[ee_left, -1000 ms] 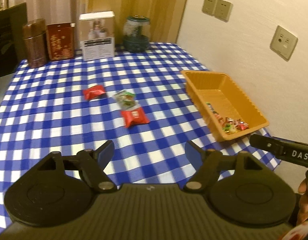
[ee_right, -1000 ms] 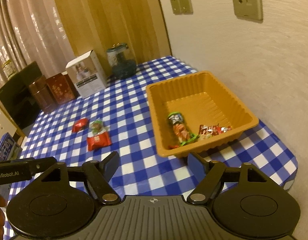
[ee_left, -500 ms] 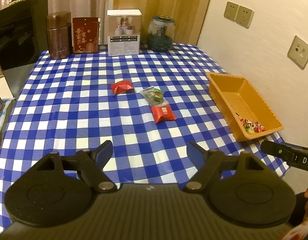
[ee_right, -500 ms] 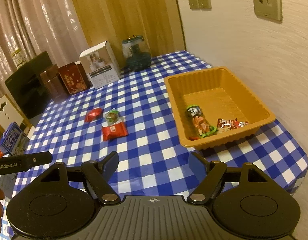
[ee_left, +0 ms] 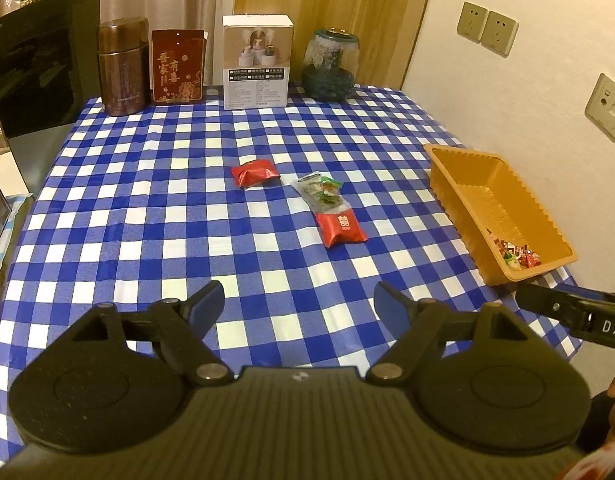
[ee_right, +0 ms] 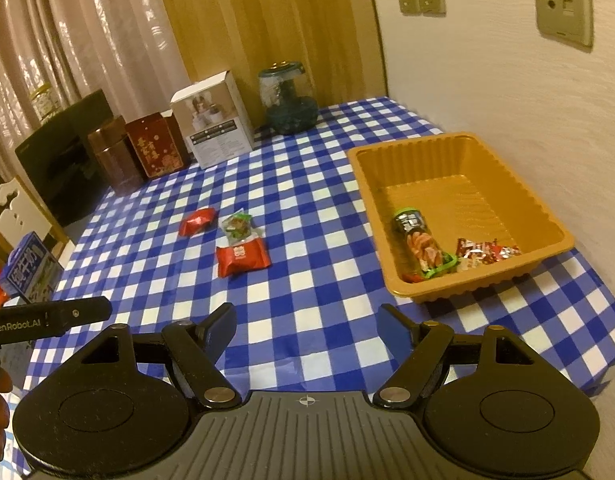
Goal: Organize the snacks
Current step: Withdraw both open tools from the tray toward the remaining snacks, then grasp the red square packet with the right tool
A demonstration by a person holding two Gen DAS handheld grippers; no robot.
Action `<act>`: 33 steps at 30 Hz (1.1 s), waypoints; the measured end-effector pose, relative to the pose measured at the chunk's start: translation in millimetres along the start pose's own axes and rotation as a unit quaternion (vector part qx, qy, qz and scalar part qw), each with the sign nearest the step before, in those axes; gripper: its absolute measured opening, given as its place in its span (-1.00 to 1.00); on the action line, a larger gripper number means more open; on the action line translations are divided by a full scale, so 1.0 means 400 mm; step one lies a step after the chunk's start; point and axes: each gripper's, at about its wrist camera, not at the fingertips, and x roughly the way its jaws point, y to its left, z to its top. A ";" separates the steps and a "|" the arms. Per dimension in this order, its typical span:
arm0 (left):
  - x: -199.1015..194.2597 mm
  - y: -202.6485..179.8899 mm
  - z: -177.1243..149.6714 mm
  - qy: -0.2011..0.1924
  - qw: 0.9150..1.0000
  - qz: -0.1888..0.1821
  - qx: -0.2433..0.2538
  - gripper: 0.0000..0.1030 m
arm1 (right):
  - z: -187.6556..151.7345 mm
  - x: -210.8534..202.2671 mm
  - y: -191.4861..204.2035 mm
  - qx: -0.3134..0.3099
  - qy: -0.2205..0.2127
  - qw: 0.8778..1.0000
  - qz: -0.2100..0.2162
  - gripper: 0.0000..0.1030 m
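Across the table we see a blue-and-white checked cloth (ee_left: 155, 216), with a cream wall bearing sockets (ee_right: 563, 8) on the right and curtains (ee_right: 87, 28) behind. Along the far edge stand a brown canister (ee_left: 121, 66), a red box with gold characters (ee_left: 177, 66), a white carton (ee_left: 256, 62) and a dark glass jar (ee_left: 328, 66). A black screen (ee_left: 43, 60) sits off the far left corner.

Near the right edge of the table we find an orange ribbed tray (ee_right: 435, 152). In its near end lie a dark-topped snack packet (ee_right: 419, 242) and, just beside it, a cluster of small red-wrapped candies (ee_right: 487, 250).

Out on the cloth we count three loose snacks: a crumpled red wrapper (ee_left: 254, 173), a clear packet with green inside (ee_left: 319, 193), and a red pouch with a white mark (ee_left: 342, 229) touching that clear packet's near end. The crumpled wrapper lies near them but apart.

Our left gripper (ee_left: 297, 304) hangs above the near part of the cloth with its fingers spread wide and nothing between them; the loose snacks lie well ahead of it, the red pouch nearest. Our right gripper (ee_right: 306, 326) is likewise spread wide and empty, with the tray ahead to its right and the loose snacks ahead to its left.
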 end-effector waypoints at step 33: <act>0.308 0.169 0.083 0.025 0.999 0.024 0.023 0.55 | 0.057 0.464 0.153 -0.114 0.023 0.990 0.075 0.49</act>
